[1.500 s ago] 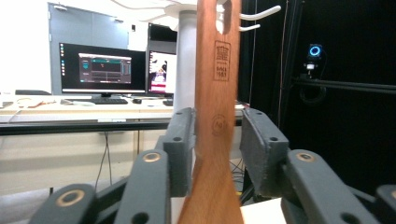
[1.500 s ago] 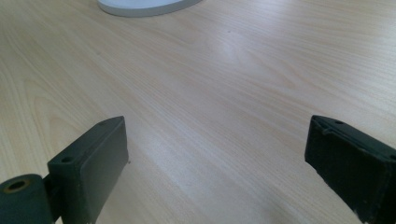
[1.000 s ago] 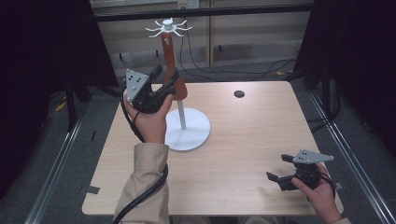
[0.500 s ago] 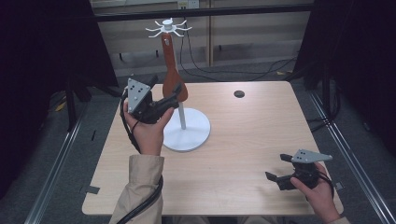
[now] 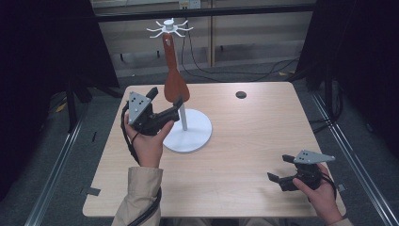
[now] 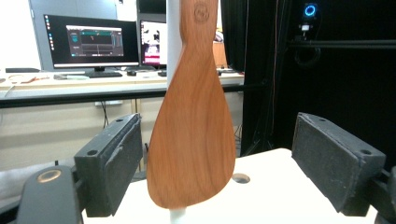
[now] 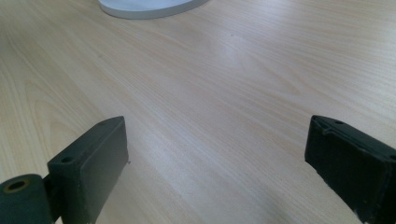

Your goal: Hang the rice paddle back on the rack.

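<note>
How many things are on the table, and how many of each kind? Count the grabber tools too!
Wooden spatula, hanging on the stand: 1
White stand with hooks on top: 1
Small dark round spot on the table: 1
Grabber tools: 2, the left gripper and the right gripper
Total: 5

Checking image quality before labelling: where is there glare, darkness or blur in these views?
High view: dark surroundings, evenly lit table. Left gripper view: wooden spatula sharp, bright monitors behind, black at right. Right gripper view: soft sheen on the tabletop, near jaws slightly blurred.
</note>
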`<action>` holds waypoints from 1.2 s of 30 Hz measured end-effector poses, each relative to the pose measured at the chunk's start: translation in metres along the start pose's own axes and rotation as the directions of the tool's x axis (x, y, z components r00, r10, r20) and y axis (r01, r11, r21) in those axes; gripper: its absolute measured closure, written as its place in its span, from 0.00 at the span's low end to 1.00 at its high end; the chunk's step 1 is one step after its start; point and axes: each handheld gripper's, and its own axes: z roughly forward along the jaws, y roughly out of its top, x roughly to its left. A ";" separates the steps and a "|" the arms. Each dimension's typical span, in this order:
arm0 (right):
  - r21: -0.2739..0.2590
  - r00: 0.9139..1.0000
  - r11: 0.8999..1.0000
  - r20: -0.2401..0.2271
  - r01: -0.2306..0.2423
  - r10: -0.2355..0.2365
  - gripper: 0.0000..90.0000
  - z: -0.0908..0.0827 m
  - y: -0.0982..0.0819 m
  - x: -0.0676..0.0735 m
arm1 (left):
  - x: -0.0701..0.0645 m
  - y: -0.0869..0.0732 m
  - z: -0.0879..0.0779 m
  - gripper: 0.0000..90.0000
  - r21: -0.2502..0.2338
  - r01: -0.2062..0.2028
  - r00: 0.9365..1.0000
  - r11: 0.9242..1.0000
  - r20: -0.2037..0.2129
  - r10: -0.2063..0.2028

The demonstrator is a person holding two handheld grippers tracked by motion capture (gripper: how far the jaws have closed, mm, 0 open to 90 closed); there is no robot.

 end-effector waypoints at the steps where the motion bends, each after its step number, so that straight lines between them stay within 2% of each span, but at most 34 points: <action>1: 0.001 1.000 1.000 0.003 0.003 -0.003 0.06 0.000 0.000 0.000 | -0.001 -0.002 -0.001 0.18 -0.003 0.015 1.000 1.000 -0.003 -0.015; 2: 0.004 1.000 1.000 0.003 0.000 0.000 0.06 -0.001 0.000 0.000 | 0.001 -0.003 -0.002 0.18 0.005 0.002 1.000 1.000 0.003 -0.002; 3: 0.002 1.000 1.000 0.004 0.001 -0.001 0.06 -0.001 -0.001 -0.001 | 0.000 -0.006 -0.003 0.18 0.004 0.016 1.000 1.000 -0.003 -0.016; 4: 0.004 1.000 1.000 0.005 -0.001 0.001 0.06 -0.001 -0.001 -0.001 | 0.001 -0.007 -0.004 0.18 0.011 0.006 1.000 1.000 0.003 -0.006; 9: -0.012 1.000 1.000 0.014 0.004 -0.004 0.07 -0.002 0.000 0.000 | 0.001 -0.018 -0.008 0.16 0.028 0.021 1.000 0.999 0.004 -0.021; 10: -0.017 1.000 1.000 0.012 0.006 -0.006 0.07 -0.002 0.001 0.000 | 0.002 -0.021 -0.009 0.16 0.039 0.011 1.000 0.999 0.004 -0.011; 11: -0.017 1.000 1.000 0.011 0.005 -0.005 0.07 -0.002 0.001 0.000 | 0.002 -0.023 -0.009 0.16 0.033 0.021 1.000 0.999 0.003 -0.021; 17: -0.006 1.000 1.000 0.008 0.004 -0.004 0.07 -0.001 -0.001 0.000 | 0.005 -0.036 -0.015 0.16 0.066 0.024 1.000 0.998 -0.001 -0.024; 18: -0.008 1.000 1.000 0.007 0.004 -0.003 0.07 -0.001 0.000 0.000 | 0.005 -0.038 -0.015 0.16 0.063 0.032 0.999 0.997 0.003 -0.032; 23: -0.007 1.000 1.000 0.008 0.010 -0.010 0.07 -0.001 -0.001 0.000 | 0.006 -0.046 -0.020 0.16 0.080 0.025 1.000 0.996 0.001 -0.025; 24: -0.008 1.000 1.000 0.007 0.006 -0.006 0.07 -0.001 0.000 0.000 | 0.005 -0.048 -0.020 0.16 0.074 0.036 0.999 0.997 -0.002 -0.036; 25: -0.009 1.000 1.000 0.007 0.006 -0.006 0.07 -0.001 0.000 0.000 | 0.006 -0.050 -0.021 0.16 0.080 0.043 0.999 0.996 -0.001 -0.043; 27: -0.009 1.000 1.000 0.008 0.004 -0.004 0.07 -0.001 0.000 0.000 | 0.007 -0.053 -0.023 0.16 0.095 0.030 1.000 0.995 -0.004 -0.030; 33: -0.016 1.000 1.000 0.011 -0.008 0.008 0.07 -0.003 -0.001 -0.001 | 0.005 -0.066 -0.027 0.15 0.103 0.055 0.998 0.993 -0.004 -0.055; 36: -0.015 1.000 1.000 0.010 -0.006 0.006 0.07 -0.003 -0.001 -0.002 | 0.006 -0.072 -0.029 0.15 0.129 0.046 0.999 0.990 -0.001 -0.047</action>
